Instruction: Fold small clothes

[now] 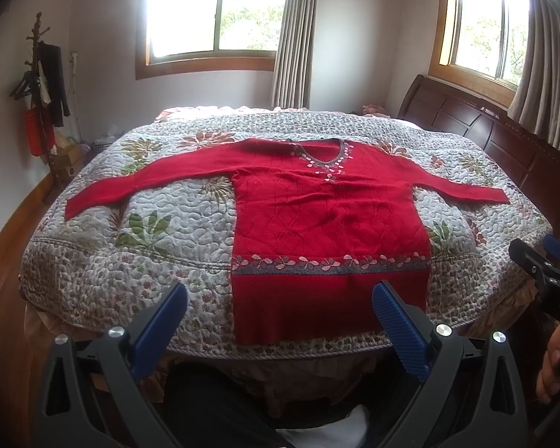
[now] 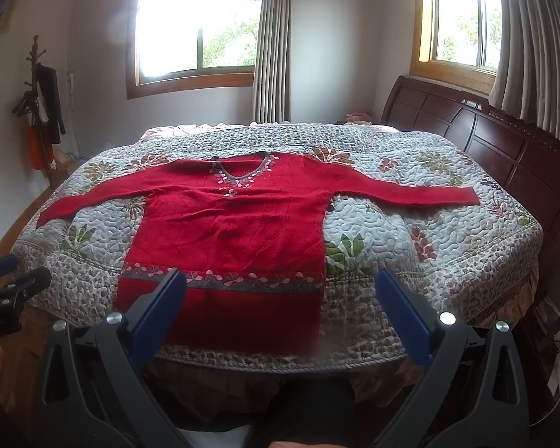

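Observation:
A red knitted sweater (image 1: 328, 216) (image 2: 235, 231) lies flat and face up on the quilted bed, both sleeves spread out sideways, its hem toward me with a grey floral band. My left gripper (image 1: 280, 298) hovers open in front of the hem, nothing between its blue pads. My right gripper (image 2: 280, 287) is also open and empty, held off the bed's near edge by the sweater's lower right. The right gripper's tip (image 1: 541, 261) shows at the right edge of the left wrist view; the left gripper's tip (image 2: 15, 283) shows at the left of the right wrist view.
The bed has a floral quilt (image 1: 160, 224) (image 2: 410, 231) and a dark wooden headboard (image 1: 504, 138) (image 2: 504, 149) on the right. A coat stand (image 1: 43, 112) with hanging clothes stands at the far left wall. A hand (image 1: 552, 366) holds the right tool.

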Available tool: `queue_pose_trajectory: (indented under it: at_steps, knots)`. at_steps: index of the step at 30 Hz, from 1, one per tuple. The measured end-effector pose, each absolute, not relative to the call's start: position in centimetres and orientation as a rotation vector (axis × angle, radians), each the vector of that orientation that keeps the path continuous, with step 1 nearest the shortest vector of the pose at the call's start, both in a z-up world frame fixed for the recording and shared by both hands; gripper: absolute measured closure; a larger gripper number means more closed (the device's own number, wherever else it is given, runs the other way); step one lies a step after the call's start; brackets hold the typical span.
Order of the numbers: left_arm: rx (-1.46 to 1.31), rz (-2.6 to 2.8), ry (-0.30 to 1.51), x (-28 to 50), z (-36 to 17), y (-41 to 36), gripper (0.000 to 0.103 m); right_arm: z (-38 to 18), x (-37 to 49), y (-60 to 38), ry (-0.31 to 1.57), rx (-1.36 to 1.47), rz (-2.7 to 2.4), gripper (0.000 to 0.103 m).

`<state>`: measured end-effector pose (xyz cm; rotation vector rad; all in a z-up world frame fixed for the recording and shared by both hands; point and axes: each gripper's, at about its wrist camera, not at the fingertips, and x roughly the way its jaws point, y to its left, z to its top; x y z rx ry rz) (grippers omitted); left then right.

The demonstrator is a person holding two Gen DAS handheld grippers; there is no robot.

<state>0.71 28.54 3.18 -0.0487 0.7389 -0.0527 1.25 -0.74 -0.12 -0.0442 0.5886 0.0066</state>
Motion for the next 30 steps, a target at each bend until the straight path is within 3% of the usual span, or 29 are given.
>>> queue_pose_trajectory:
  at_steps: [30]
  knots:
    - [-0.046,-0.068,0.771,2.1,2.0,28.2,0.004,-1.5,2.8,-0.6,0.619,-0.052,0.008,0.003]
